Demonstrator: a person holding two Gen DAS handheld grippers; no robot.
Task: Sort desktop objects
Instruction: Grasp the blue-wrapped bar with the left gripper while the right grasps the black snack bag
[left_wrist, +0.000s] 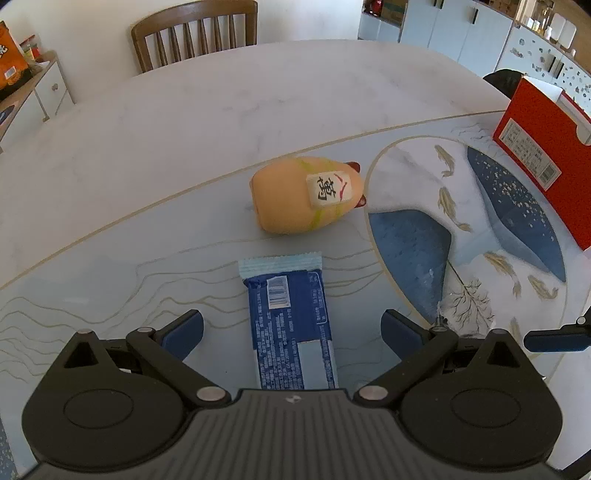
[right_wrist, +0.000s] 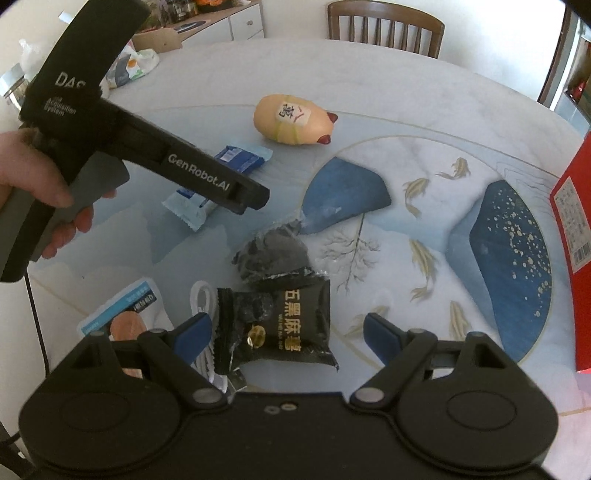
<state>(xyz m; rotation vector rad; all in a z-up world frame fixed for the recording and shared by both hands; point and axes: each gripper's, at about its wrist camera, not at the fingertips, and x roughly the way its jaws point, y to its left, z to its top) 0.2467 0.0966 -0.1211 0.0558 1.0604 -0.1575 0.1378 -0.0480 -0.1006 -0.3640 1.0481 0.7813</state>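
Observation:
A blue snack bar wrapper (left_wrist: 290, 325) lies lengthwise between the fingers of my left gripper (left_wrist: 291, 330), which stands open around it without touching. Beyond it an orange squishy toy (left_wrist: 306, 194) with a mahjong tile on its back lies on its side. In the right wrist view my right gripper (right_wrist: 286, 334) is open over a black snack packet (right_wrist: 284, 325). A second dark packet (right_wrist: 275, 253) sits just behind it. The same blue wrapper (right_wrist: 221, 177) and the toy (right_wrist: 291, 120) lie farther off, with the left gripper's body (right_wrist: 155, 155) over the wrapper, held by a hand (right_wrist: 44, 192).
A red box (left_wrist: 543, 147) stands at the right edge of the table (left_wrist: 184, 129). A white cable (right_wrist: 203, 299) and a light blue packet (right_wrist: 125, 314) lie near my right gripper's left finger. A wooden chair (left_wrist: 195, 33) stands behind the table. A painted mat (right_wrist: 424, 229) covers the near part.

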